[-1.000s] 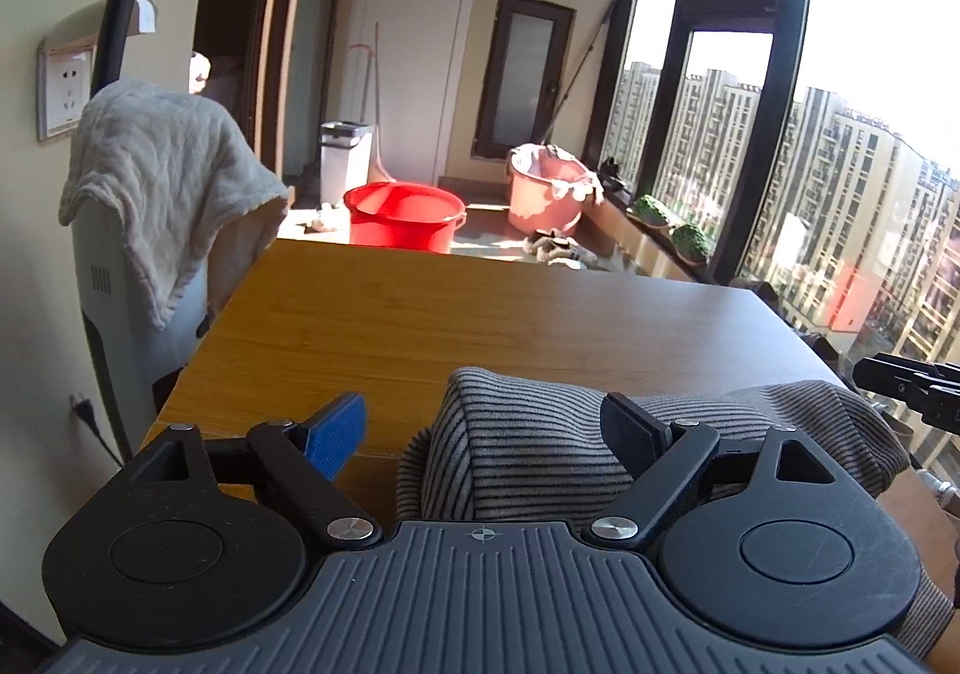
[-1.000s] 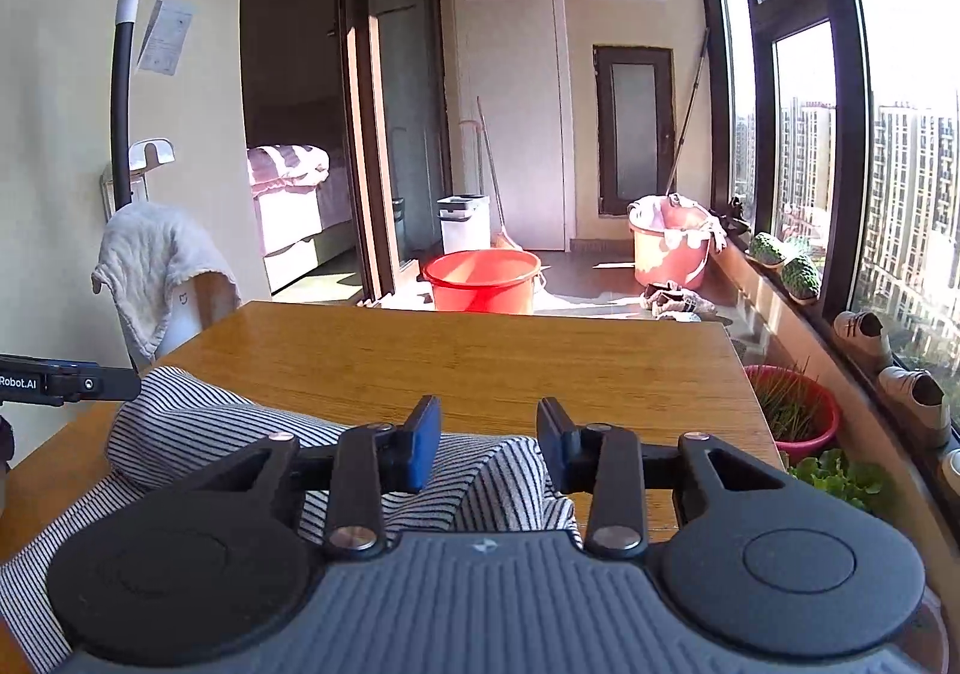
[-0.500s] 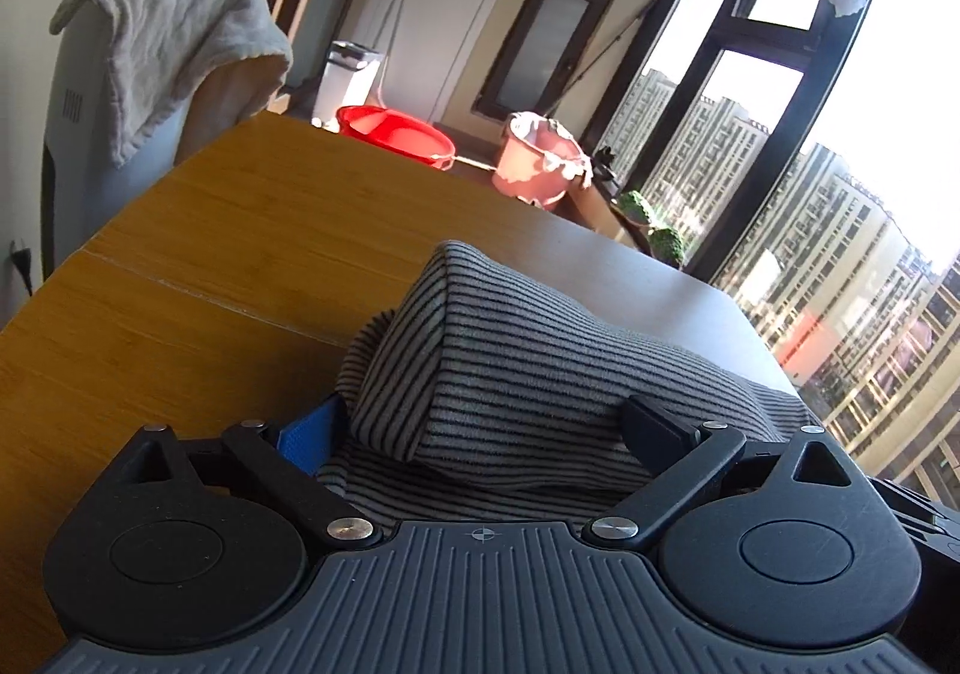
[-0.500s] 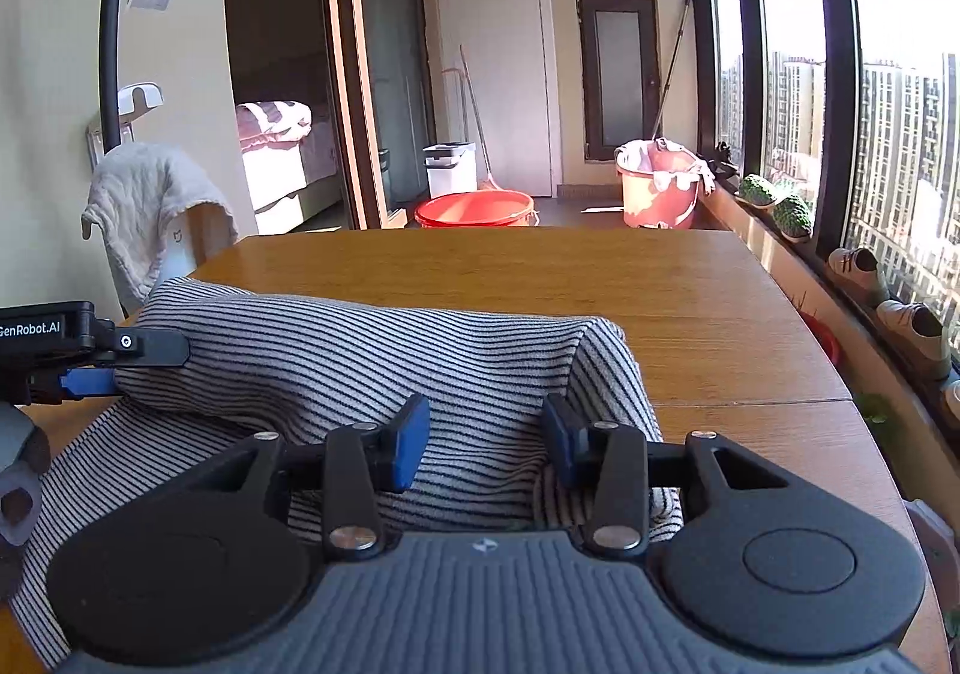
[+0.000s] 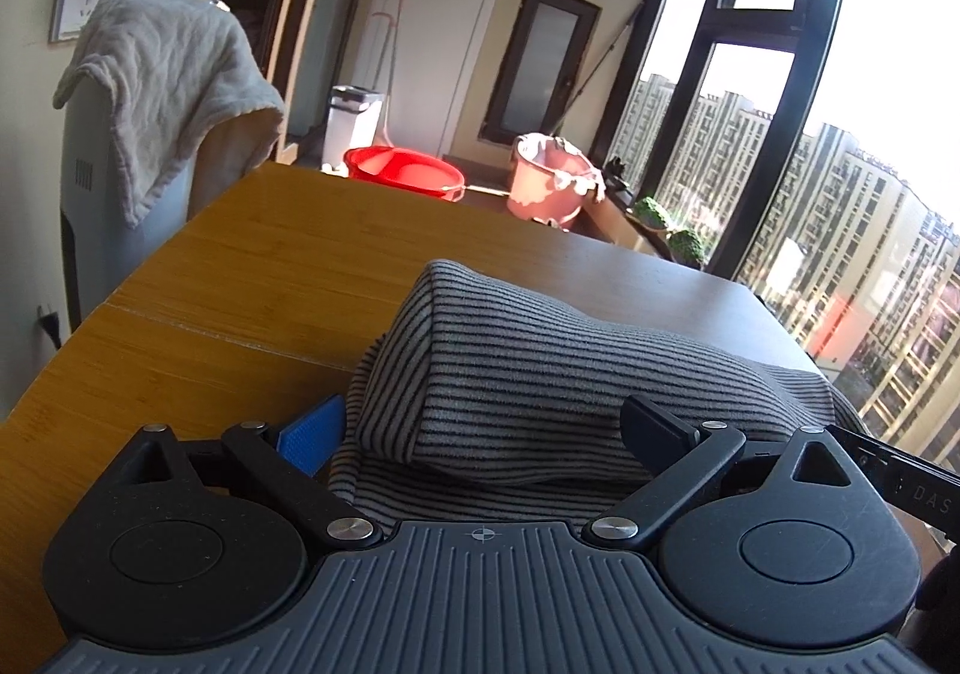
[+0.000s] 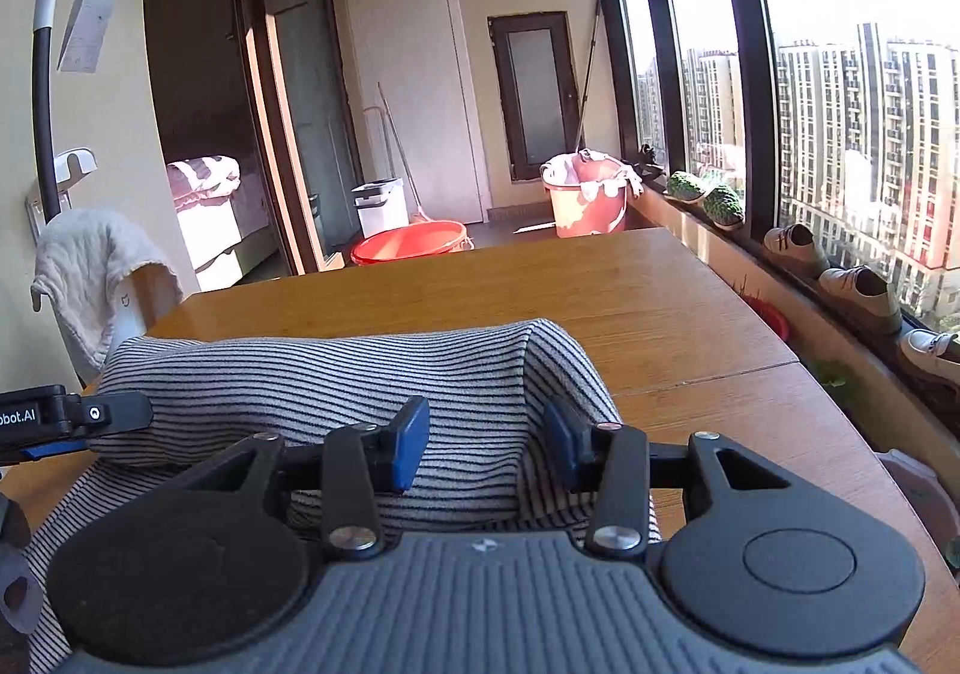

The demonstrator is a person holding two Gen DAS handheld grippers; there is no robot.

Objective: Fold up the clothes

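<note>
Now both grippers, left (image 5: 483,428) and right (image 6: 486,449), gape apart around the folded striped garment (image 5: 540,374), right's jaws just widening

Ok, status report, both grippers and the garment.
Left gripper open, right gripper opening, both released. Grey striped knit garment folded over on wooden table. Nothing obstructing.

Grey striped garment (image 5: 540,374) with thin dark stripes, folded over into a puffy roll lying crosswise on wooden surface (image 5: 270,266), flat lower layer of same cloth spread underneath, near front edge
</note>
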